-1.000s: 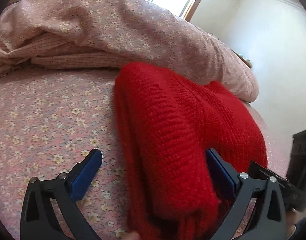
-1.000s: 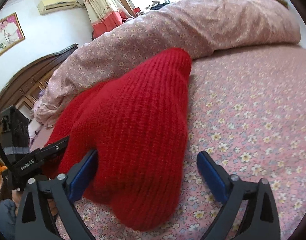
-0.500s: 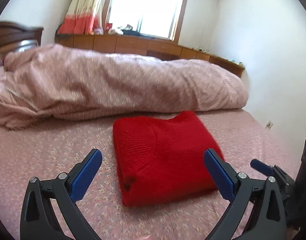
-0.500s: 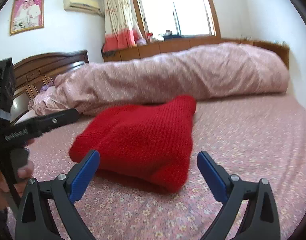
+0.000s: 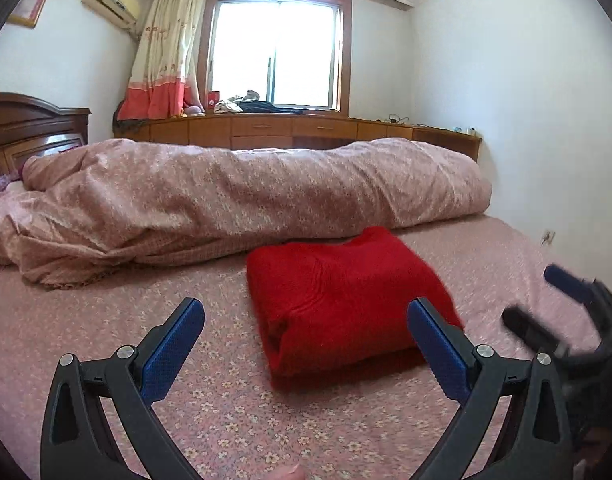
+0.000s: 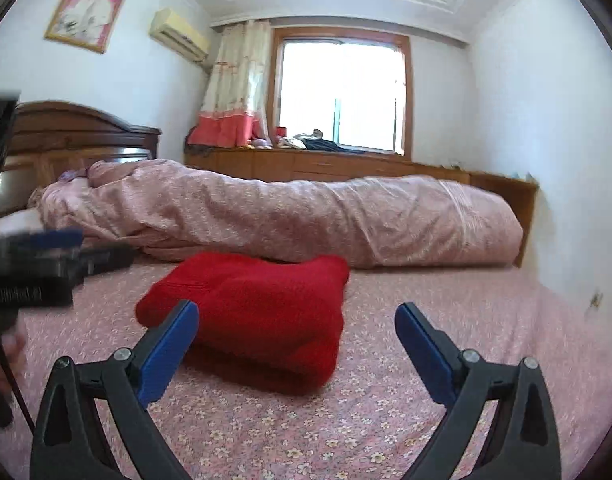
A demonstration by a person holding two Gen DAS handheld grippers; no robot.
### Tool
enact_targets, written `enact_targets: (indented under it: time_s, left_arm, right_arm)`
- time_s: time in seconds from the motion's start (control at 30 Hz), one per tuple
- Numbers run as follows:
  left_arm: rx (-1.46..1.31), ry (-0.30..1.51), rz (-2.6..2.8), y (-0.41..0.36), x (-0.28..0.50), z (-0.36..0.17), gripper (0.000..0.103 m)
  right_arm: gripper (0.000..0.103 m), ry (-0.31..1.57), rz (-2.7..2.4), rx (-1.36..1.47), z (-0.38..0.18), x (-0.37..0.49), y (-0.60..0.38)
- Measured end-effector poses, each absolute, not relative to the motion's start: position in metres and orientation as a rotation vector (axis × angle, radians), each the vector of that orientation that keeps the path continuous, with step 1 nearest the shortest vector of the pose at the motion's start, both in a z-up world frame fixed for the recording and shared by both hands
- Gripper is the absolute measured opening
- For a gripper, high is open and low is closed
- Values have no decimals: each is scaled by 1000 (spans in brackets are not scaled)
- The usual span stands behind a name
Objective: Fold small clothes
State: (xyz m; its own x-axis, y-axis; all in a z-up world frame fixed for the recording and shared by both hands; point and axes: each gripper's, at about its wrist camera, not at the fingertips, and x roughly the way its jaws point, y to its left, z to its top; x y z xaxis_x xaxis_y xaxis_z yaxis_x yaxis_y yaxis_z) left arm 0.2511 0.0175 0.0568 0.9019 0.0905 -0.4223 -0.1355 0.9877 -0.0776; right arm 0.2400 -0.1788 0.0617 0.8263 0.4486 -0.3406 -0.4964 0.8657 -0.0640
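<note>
Only from the right wrist: framed picture (image 6: 86,10) above red sweater (image 6: 257,312).

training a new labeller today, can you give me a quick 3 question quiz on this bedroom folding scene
1. True or false: the red sweater lies folded on the bed sheet, free of both grippers.
2. Multiple choice: what lies behind the sweater? A) a bare pillow B) a rolled floral quilt C) a laundry basket
3. Fill in: the left gripper and the right gripper both have their jaws ____.

Key: 1 true; 2 B; 3 open
</note>
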Motion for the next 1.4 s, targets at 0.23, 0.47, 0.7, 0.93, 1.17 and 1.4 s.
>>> enact_targets:
  time_s: [0.23,0.47,0.7,0.93,1.17,1.4]
  left_arm:
    - [-96,415,65,18,279,22,98]
    - [-39,435,91,6,290,5,98]
    - [-31,460,97,6,295,2,98]
    - [-90,475,82,16,296,0,98]
    - [-70,476,76,12,297,1,98]
    - [-72,477,80,13,297,1,98]
  right_arm:
    - [101,333,436,-102,36,275,-188]
    - [101,428,475,-118,12,293,-179]
    - [102,473,501,-111,4,302,-175]
    - [102,496,497,-92,1,308,-177]
    - [102,490,488,-107,2,307,-174]
    - [102,487,483,-109,2,306,-175]
